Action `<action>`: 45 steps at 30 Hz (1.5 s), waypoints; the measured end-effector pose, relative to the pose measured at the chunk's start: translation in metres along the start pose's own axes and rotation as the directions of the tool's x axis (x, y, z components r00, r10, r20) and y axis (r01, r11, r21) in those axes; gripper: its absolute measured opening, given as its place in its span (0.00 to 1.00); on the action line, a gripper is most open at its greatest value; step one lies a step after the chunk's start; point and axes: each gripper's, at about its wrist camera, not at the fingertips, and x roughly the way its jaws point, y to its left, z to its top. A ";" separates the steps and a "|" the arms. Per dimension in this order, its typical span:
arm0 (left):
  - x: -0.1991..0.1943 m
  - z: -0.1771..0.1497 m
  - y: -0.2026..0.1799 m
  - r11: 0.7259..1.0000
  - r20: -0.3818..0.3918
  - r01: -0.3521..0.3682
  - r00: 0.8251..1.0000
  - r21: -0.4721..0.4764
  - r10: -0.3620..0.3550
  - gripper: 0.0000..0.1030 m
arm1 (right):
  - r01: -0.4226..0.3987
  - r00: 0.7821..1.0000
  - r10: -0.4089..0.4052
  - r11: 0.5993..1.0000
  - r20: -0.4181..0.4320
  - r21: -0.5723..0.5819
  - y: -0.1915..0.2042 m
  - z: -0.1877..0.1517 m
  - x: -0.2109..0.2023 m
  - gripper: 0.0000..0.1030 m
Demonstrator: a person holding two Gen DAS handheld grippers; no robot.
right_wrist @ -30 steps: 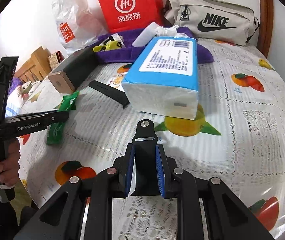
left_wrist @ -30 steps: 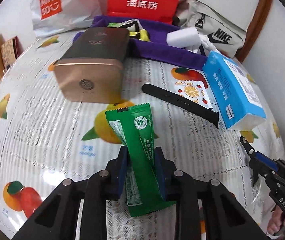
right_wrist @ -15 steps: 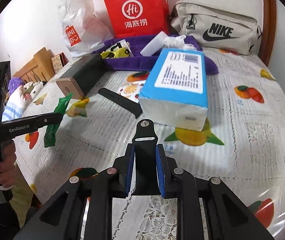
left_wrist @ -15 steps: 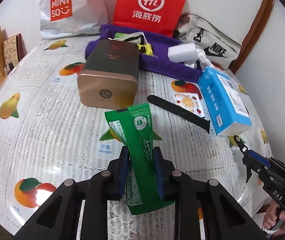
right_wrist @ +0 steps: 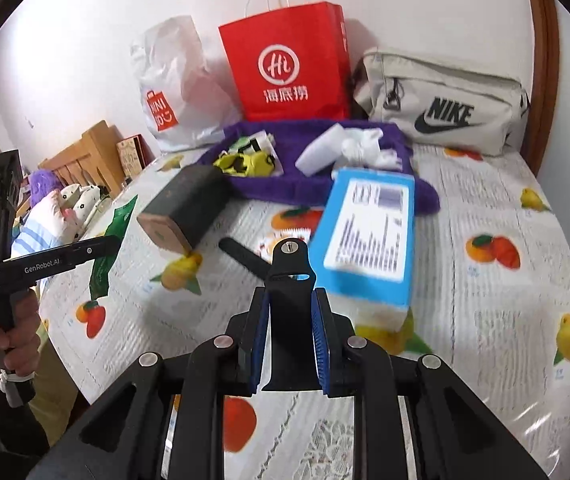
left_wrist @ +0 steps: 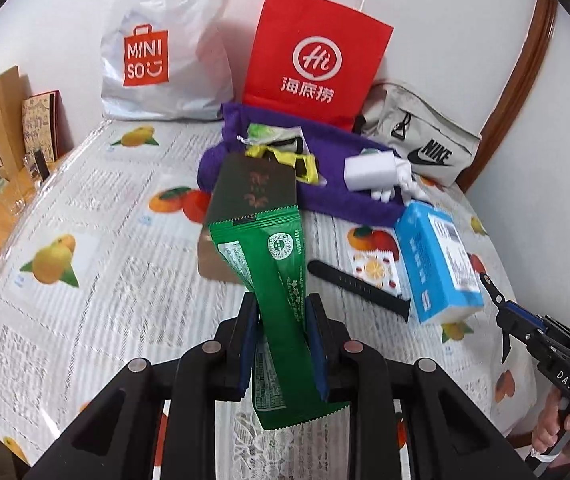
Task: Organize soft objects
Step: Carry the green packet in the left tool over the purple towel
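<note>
Both grippers are higher over the table (left_wrist: 85, 280) than a moment ago. The left gripper (left_wrist: 283, 340) squeezes a green packet (left_wrist: 281, 280), now lifted in front of the dark box (left_wrist: 253, 192). The right gripper (right_wrist: 291, 344) pinches a black strap piece (right_wrist: 289, 280), raised near the blue tissue pack (right_wrist: 369, 232). The purple cloth (left_wrist: 337, 200) behind the box already holds soft things, so both probably go there next. The other black strap (left_wrist: 357, 286) lies beside the box.
</note>
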 end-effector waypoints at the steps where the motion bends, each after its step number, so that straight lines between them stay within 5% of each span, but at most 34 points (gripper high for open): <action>1: -0.001 0.004 0.000 1.000 0.005 0.000 1.000 -0.001 0.000 0.22 | -0.002 1.000 0.002 1.000 0.004 -0.005 0.000 0.006 0.001 0.21; 25: 0.030 0.097 -0.004 1.000 0.032 0.003 0.999 -0.005 -0.003 0.22 | 0.000 0.999 0.001 1.000 0.047 -0.022 -0.022 0.105 0.040 0.21; 45: 0.111 0.164 -0.009 1.000 -0.042 -0.002 0.999 0.022 0.003 0.22 | 0.004 1.000 -0.004 1.000 0.020 0.014 -0.078 0.180 0.117 0.21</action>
